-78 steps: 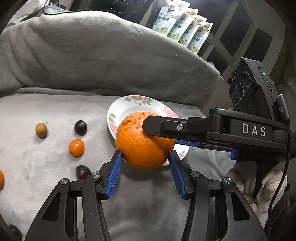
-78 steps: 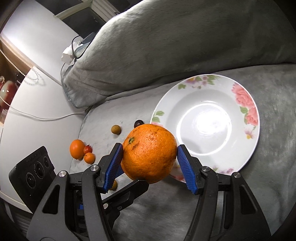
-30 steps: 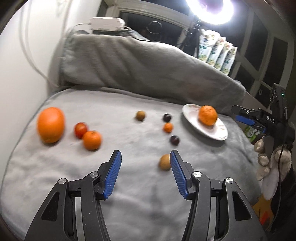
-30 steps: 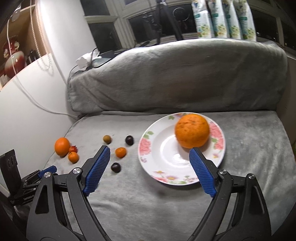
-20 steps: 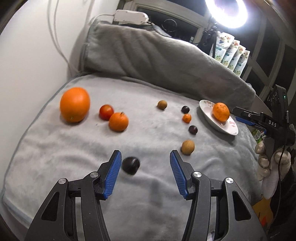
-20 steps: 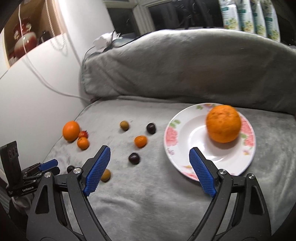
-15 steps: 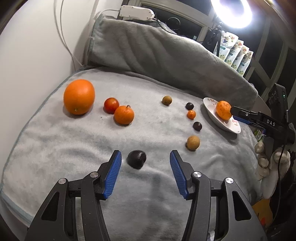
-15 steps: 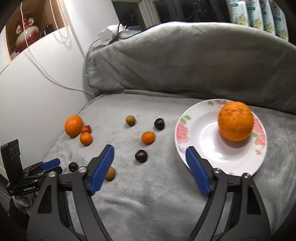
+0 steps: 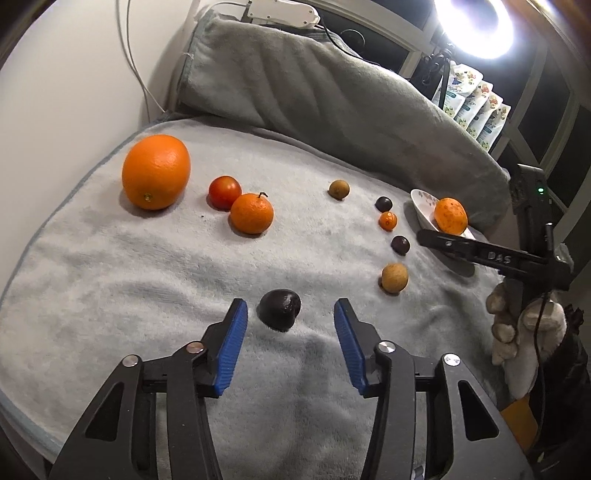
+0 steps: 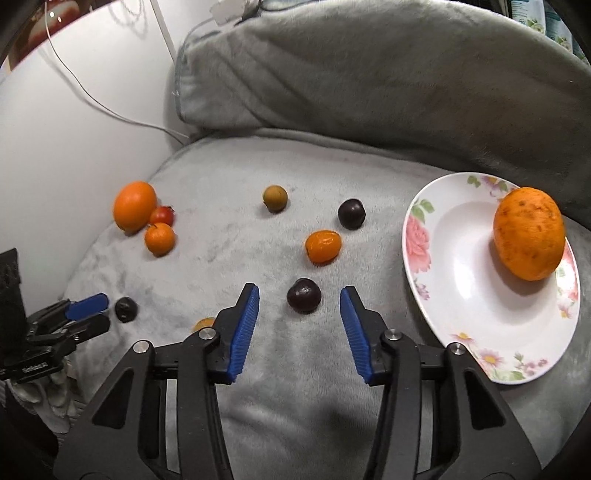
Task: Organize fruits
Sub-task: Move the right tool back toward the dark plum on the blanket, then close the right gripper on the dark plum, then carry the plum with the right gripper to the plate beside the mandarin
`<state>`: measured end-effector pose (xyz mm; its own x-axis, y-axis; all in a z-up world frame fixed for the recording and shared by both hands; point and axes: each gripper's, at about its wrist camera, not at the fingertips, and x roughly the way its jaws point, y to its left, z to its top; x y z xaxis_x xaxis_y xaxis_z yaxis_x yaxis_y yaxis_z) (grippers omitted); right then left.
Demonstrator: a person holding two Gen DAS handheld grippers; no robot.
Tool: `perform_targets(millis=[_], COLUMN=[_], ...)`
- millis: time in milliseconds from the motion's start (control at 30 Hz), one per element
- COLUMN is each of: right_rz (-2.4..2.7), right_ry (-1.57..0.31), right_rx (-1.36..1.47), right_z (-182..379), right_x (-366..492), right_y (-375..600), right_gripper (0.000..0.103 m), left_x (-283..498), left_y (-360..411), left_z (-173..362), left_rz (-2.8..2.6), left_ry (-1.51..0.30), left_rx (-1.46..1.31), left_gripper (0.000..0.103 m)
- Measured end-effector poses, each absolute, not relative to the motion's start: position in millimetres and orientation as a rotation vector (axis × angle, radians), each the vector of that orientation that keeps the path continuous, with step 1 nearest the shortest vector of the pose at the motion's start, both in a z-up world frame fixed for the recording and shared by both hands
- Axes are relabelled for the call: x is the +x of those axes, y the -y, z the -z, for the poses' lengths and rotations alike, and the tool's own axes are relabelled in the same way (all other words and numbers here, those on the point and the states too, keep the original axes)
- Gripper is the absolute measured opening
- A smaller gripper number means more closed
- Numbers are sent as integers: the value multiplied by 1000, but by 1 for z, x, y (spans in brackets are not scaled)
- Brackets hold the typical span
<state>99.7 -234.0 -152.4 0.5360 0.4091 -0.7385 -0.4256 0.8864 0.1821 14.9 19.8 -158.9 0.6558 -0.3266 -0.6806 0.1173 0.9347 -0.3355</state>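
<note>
My left gripper [image 9: 287, 316] is open, its blue pads either side of a dark plum [image 9: 279, 309] on the grey blanket. My right gripper [image 10: 298, 295] is open around another dark plum [image 10: 303, 295]. A flowered white plate [image 10: 447, 280] at the right holds an orange [image 10: 529, 238]; the orange also shows in the left wrist view [image 9: 450, 215]. On the blanket lie a big orange [image 9: 156, 171], a tomato [image 9: 224, 192], a mandarin [image 9: 252, 213], a kumquat [image 10: 323, 246], a third plum [image 10: 351, 213] and brown longans [image 9: 394, 277].
A thick grey pillow [image 10: 369, 74] rises behind the blanket. A white wall with cables [image 10: 92, 99] stands at the left. The blanket's front edge [image 9: 22, 402] drops off near me. Snack packets [image 9: 472, 107] and a ring light [image 9: 476, 26] are at the back right.
The orange has been let go onto the plate. Both grippers drew back, then came down: the left now frames the near plum, the right frames the plum left of the plate.
</note>
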Motion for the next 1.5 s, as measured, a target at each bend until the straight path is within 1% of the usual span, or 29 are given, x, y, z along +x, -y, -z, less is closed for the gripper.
perform_targets(millis=[67,200,300,367,600,800,833,900,933,1200,1500], right_rz=[-490,-467,-465,-465,-464,-459,-460,-463,-465,-461,-464], right_ry=[-884,-904,-914,-920,-923,-921,-920,-919,-917,-897,-852], right_rx=[-37,-74,-87,-92,-106,-119,-121,-125,-126,-121,-63], right_z=[157,166,171,174,177,177,177,177,177,173,154], right_x=[104,112,115,116,119,120,120,119,119,115,101], right_y=[230,223,221,219,216,213,212,212,211,212,233], right_gripper=[43,42,40,36,34,33,31,28,25,24,24], left_x=[16,17,19,20,25,28,27,27,27,26,28], left_y=[-19,-17,-16,-15,-13,-12,-12,-14,-15,-15,-10], left_z=[161,164,165,167,169,175,175,176,176,172,156], left_rz=[259,263,264,264,250,222,220,221,221,222,254], left_ry=[-824,-833,-841,-846,-850,-863,-862,-861,-860,-853,-816], left_rx=[-274,-271,-266,-264,-241,-218,-219,-227,-230,-243,-268], left_gripper=[45,42,40,38,37,27,26,25,25,24,24])
